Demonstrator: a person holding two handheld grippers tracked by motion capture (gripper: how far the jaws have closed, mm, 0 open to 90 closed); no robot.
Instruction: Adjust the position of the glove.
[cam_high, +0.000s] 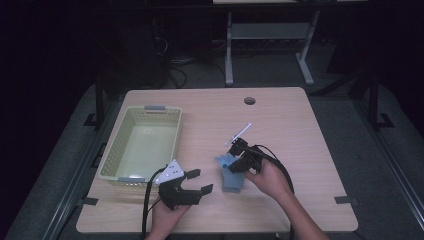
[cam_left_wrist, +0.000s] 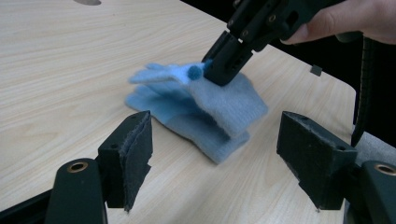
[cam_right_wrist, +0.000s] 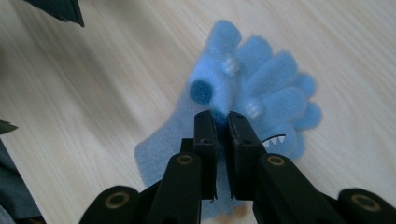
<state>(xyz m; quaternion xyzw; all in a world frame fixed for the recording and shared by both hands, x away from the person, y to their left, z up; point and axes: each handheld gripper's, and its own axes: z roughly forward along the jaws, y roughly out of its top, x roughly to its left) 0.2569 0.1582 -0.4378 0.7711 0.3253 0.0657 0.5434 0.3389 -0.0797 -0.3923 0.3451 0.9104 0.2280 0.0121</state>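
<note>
A pair of fuzzy light blue gloves (cam_high: 232, 179) lies stacked on the wooden table (cam_high: 280, 120), right of centre near the front. The upper glove (cam_left_wrist: 224, 100) has a dark blue dot and small white teeth (cam_right_wrist: 273, 140). My right gripper (cam_high: 233, 166) is shut on a fold of this upper glove (cam_right_wrist: 261, 88), and its edge is raised off the lower glove (cam_left_wrist: 187, 119). The right gripper (cam_left_wrist: 219, 70) comes down on it from above. My left gripper (cam_high: 200, 181) stands open just left of the gloves, its padded jaws spread toward them with nothing between (cam_left_wrist: 217, 128).
A pale green plastic basket (cam_high: 112, 152) stands at the table's left, beside the left gripper. A thin white rod (cam_high: 240, 134) lies just behind the right gripper. A round cable hole (cam_high: 249, 100) sits near the far edge. Table legs (cam_high: 229, 55) stand on the floor behind.
</note>
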